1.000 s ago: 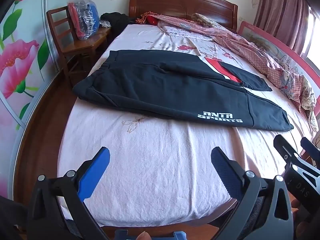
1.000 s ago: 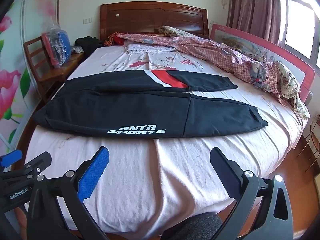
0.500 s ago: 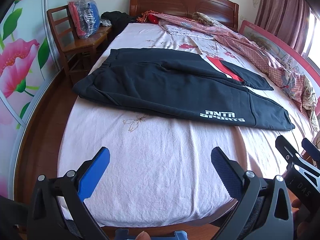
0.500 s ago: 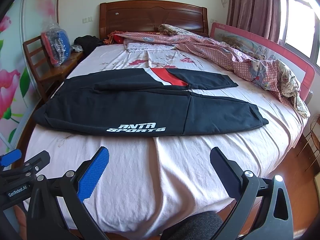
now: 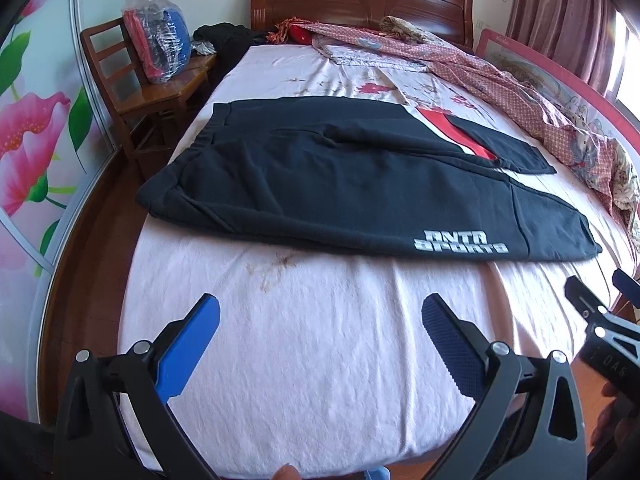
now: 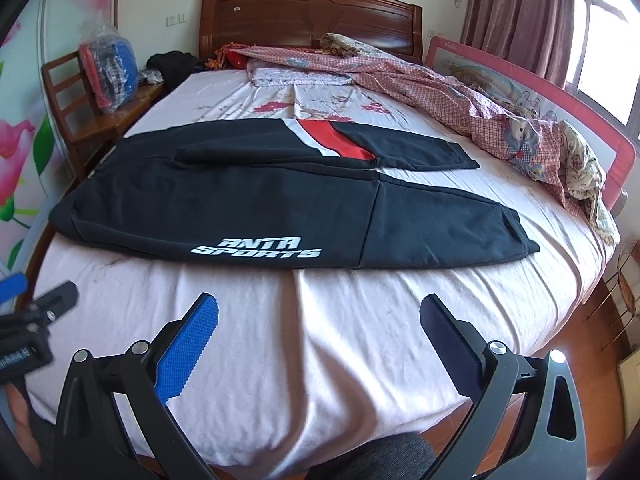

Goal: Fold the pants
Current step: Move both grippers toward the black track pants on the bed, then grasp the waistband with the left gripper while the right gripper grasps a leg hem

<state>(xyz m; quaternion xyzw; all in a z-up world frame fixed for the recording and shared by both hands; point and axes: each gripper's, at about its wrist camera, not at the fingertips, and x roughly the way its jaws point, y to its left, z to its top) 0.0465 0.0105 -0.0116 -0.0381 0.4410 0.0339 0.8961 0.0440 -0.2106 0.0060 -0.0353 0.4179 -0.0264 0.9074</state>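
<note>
Now both cams sit a bit closer to the bed (image 6: 320,360) than a sec ago: approach, no fold started. Black pants (image 5: 340,184) lie flat across mid-bed, waistband left, legs right. Left gripper (image 5: 320,320) & right gripper (image 6: 318,318) spread wide, holding nothing.

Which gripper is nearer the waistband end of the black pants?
Left. The left gripper hangs open off the bed's near edge toward the waistband. The right gripper, also open, sits farther along, opposite the lettering and the leg cuffs.
</note>
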